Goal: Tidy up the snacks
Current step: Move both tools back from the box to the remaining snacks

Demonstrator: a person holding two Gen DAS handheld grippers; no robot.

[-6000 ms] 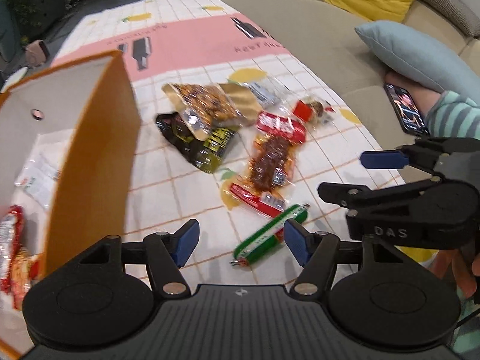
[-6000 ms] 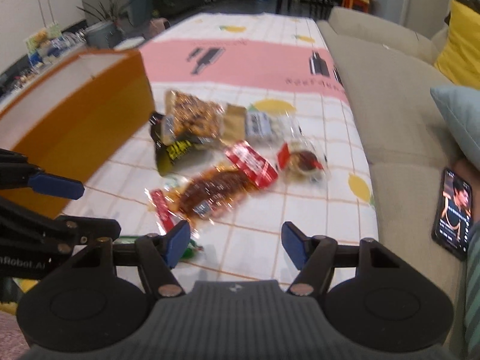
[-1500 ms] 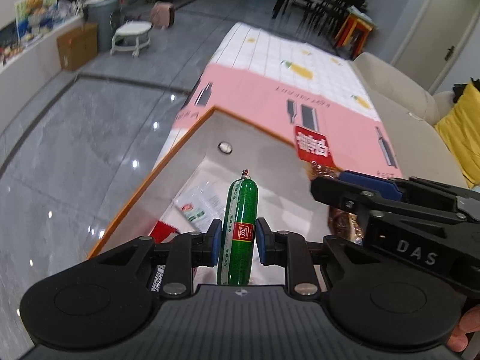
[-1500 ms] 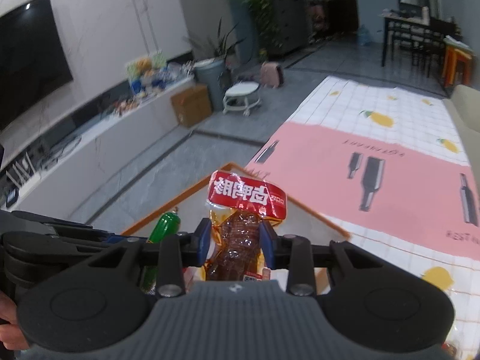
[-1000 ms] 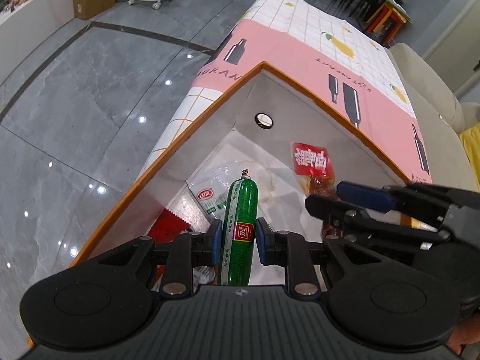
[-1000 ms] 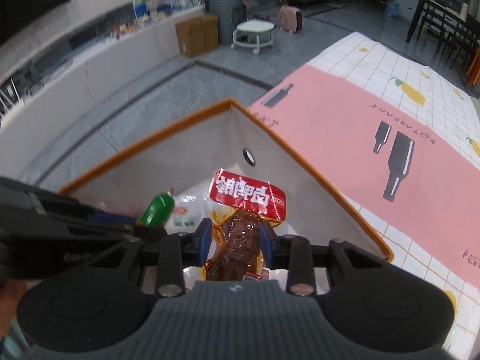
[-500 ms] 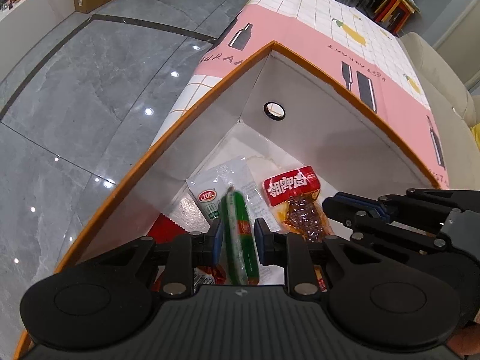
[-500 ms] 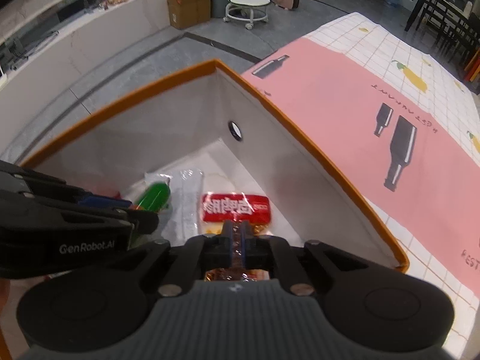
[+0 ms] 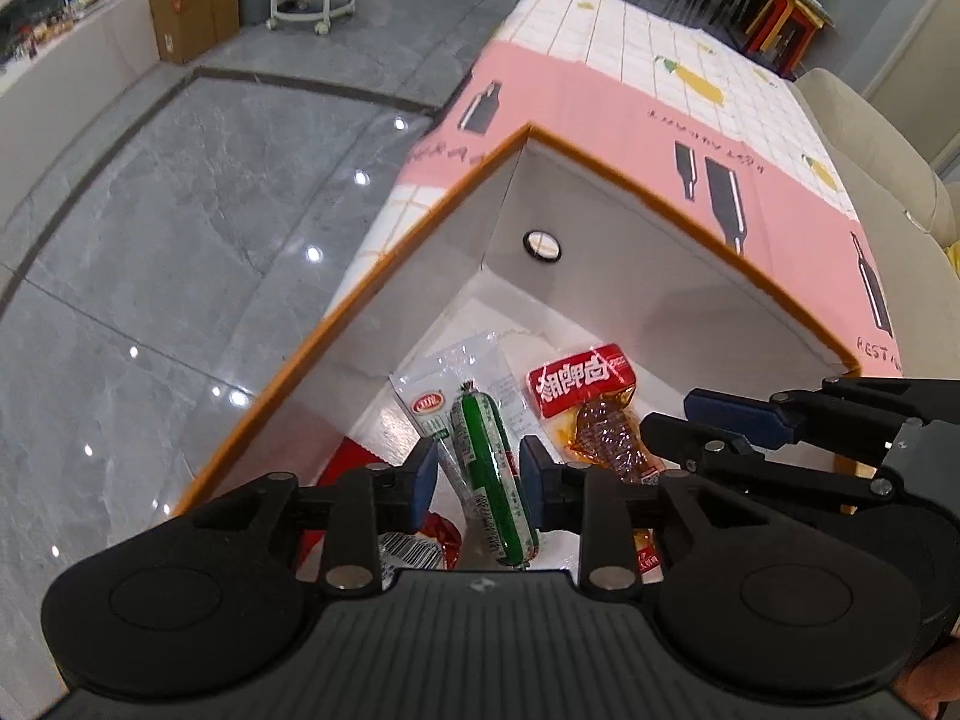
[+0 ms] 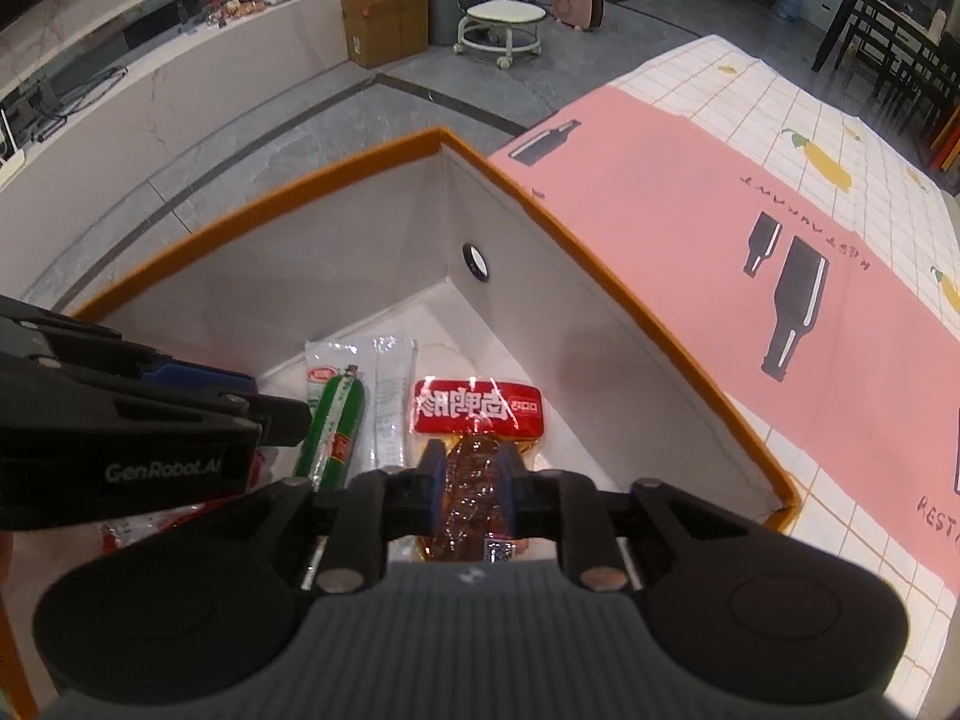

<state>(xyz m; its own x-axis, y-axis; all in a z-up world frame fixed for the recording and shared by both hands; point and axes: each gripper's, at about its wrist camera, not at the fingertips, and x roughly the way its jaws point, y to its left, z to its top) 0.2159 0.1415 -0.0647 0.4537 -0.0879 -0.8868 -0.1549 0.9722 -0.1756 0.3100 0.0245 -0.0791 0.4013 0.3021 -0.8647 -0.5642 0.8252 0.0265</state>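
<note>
Inside the orange-rimmed box (image 9: 630, 258), the left claw (image 9: 474, 474) is opening, the green sausage (image 9: 489, 480) loose between its pads. The right claw (image 10: 471, 483) is opening around the red-labelled meat packet (image 10: 477, 420).

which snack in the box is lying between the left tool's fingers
The green tube-shaped sausage lies between the opening left tool, pads clear of it. The red-labelled clear meat packet sits beside it toward the right tool; the white-and-clear packet lies underneath.
</note>
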